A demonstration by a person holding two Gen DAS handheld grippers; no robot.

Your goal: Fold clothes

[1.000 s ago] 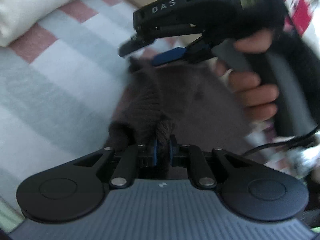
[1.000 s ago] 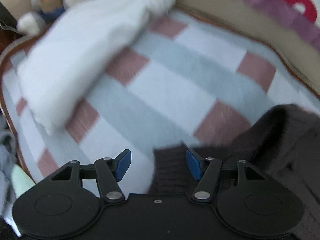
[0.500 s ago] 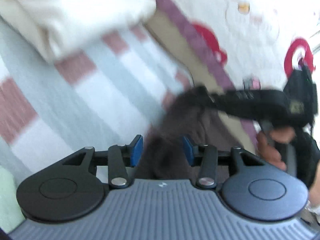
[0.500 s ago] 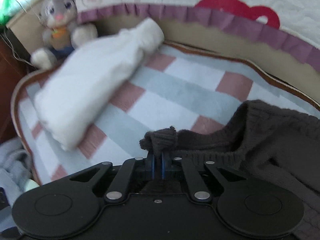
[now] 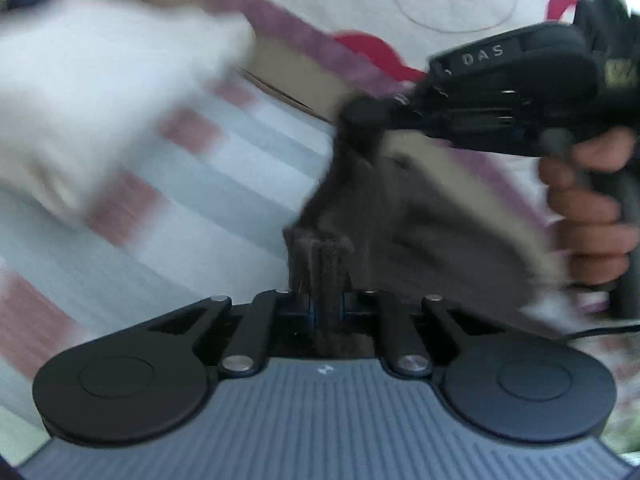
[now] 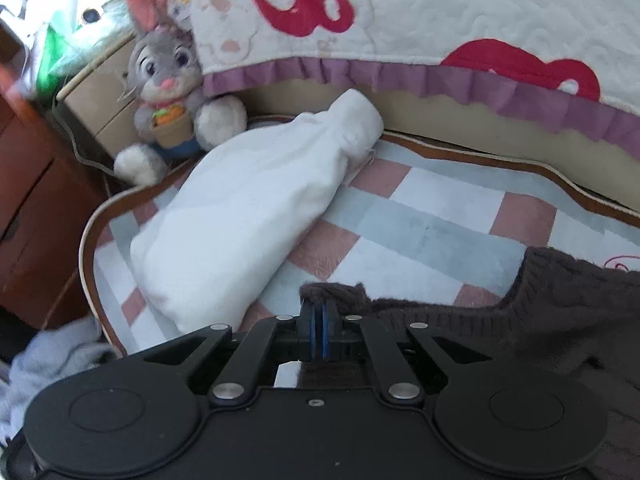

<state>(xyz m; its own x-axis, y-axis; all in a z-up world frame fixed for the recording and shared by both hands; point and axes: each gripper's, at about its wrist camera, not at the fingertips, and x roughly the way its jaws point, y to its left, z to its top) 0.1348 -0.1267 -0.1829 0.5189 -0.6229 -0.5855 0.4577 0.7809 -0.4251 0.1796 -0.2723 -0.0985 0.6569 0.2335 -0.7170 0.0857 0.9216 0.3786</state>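
Above checked blanket (image 6: 420, 236), both tools clamped tight on sweater (image 5: 420, 232)

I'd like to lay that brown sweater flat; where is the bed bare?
Bare checked blanket lies between the white pillow and the brown sweater, up to the bed's raised edge. The corner by the plush rabbit is crowded.

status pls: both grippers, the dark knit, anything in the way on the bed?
Left gripper, right gripper: both shut on dark knit sweater. Sweater partly lifted off checked blanket. White pillow beside it, apart.
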